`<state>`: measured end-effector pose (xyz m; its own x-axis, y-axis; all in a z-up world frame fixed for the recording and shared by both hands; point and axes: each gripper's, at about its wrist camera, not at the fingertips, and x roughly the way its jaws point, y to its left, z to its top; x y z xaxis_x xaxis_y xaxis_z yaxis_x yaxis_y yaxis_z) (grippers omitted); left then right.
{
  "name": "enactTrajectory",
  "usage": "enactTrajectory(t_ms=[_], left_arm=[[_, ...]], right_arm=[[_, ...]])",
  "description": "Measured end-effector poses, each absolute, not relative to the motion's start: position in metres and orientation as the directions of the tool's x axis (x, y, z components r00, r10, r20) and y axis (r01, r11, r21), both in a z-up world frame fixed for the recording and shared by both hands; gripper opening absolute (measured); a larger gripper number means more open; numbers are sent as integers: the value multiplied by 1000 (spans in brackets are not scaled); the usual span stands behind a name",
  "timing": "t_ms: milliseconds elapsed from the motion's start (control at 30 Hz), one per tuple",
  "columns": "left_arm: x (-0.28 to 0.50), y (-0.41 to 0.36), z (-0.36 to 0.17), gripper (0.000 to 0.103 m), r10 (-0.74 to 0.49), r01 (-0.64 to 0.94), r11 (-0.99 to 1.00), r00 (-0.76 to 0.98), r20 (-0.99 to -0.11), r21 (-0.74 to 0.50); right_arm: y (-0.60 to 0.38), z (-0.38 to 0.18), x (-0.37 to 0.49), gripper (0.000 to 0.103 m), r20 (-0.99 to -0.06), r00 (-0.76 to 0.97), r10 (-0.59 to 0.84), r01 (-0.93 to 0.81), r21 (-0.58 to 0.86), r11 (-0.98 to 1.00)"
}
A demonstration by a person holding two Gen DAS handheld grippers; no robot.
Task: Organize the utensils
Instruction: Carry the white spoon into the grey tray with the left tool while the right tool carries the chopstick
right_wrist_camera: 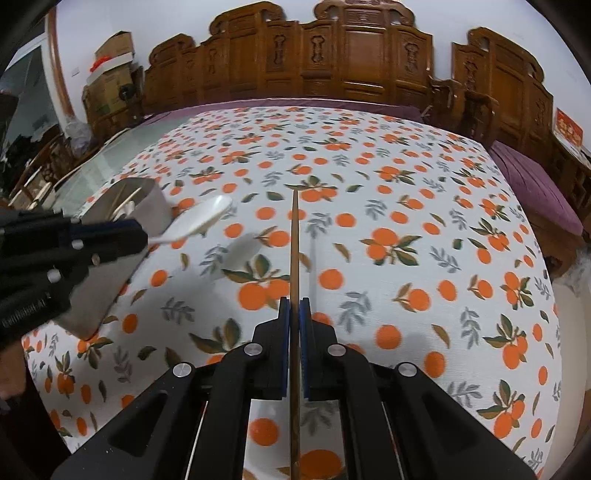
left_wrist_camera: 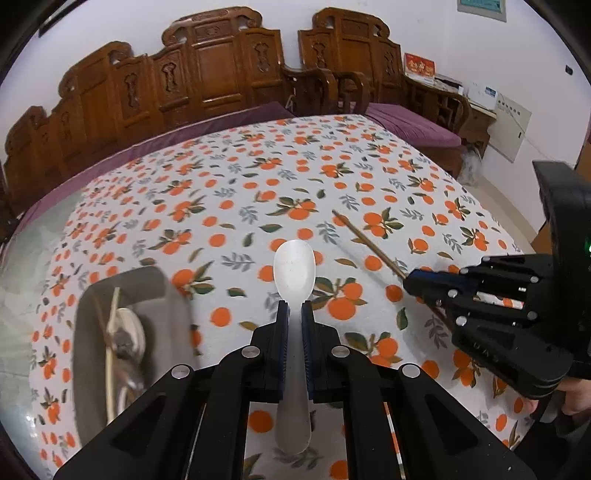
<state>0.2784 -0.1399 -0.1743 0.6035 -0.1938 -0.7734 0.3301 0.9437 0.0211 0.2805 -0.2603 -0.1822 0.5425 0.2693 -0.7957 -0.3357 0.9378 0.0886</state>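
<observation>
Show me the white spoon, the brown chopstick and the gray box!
white spoon [left_wrist_camera: 294, 269], left wrist view, on its bowl.
brown chopstick [right_wrist_camera: 294, 236], right wrist view, on its shaft.
gray box [left_wrist_camera: 168, 295], left wrist view, on its right wall.

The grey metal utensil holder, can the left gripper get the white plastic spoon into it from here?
Probably yes: the left gripper holds the white plastic spoon, and the grey holder's open top sits close by, nothing between.

Carved wooden bench [left_wrist_camera: 207, 70] (purple cushion [left_wrist_camera: 413, 123]); white wall [left_wrist_camera: 424, 22]
</observation>
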Motion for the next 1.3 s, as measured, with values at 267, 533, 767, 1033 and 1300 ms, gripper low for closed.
enactTrajectory(t_ms=[267, 533, 767, 1033, 1300], left_arm=[[270, -109, -159, 6, -176, 300, 954, 627, -759, 27], [264, -75, -151, 6, -146, 257, 966, 647, -748, 33], [264, -37, -156, 6, -105, 201, 979, 651, -751, 38], [273, -4, -177, 6, -59, 140, 989, 639, -767, 40], [280, 7, -198, 6, -74, 111, 994, 630, -773, -4]], right_arm=[[-236, -170, 270, 6, -781, 546, 302, -383, 88, 919], [-208, -152, 256, 6, -754, 560, 345, -439, 83, 895], [-190, -146, 247, 6, -748, 557, 362, -471, 75, 879], [-176, -138, 239, 6, -741, 556, 377, -488, 77, 870], [-157, -140, 232, 6, -760, 548, 351, -496, 43, 867]])
